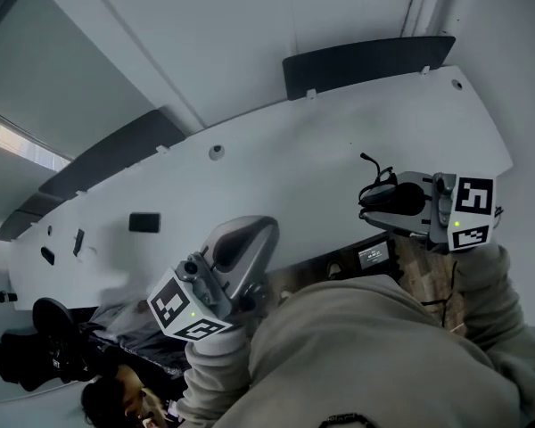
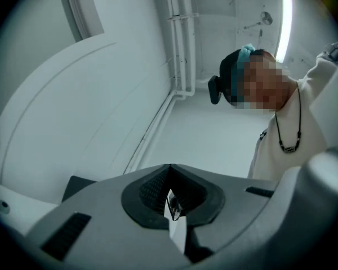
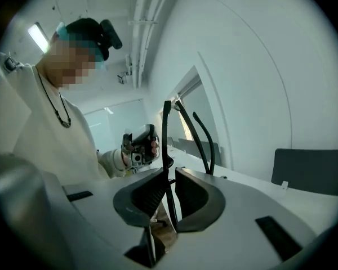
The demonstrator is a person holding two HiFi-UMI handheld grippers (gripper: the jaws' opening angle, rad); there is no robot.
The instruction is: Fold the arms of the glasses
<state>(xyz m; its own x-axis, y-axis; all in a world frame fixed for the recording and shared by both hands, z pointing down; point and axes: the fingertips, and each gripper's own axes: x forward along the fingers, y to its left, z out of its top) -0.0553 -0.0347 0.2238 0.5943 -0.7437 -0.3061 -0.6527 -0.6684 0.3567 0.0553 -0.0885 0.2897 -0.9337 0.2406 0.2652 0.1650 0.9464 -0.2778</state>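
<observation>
Two grippers over the white desk, so what does the right gripper have?
Its jaws are clamped on the black glasses, which stand upright between the pads, thin arms rising above them
And the left gripper?
Jaws pressed together, nothing held, well apart from the glasses, lower and to the left in the head view

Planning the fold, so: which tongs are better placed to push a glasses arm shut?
Probably left. The right tongs grip the glasses and should keep holding; the left tongs are shut, empty, and free to push.
</observation>
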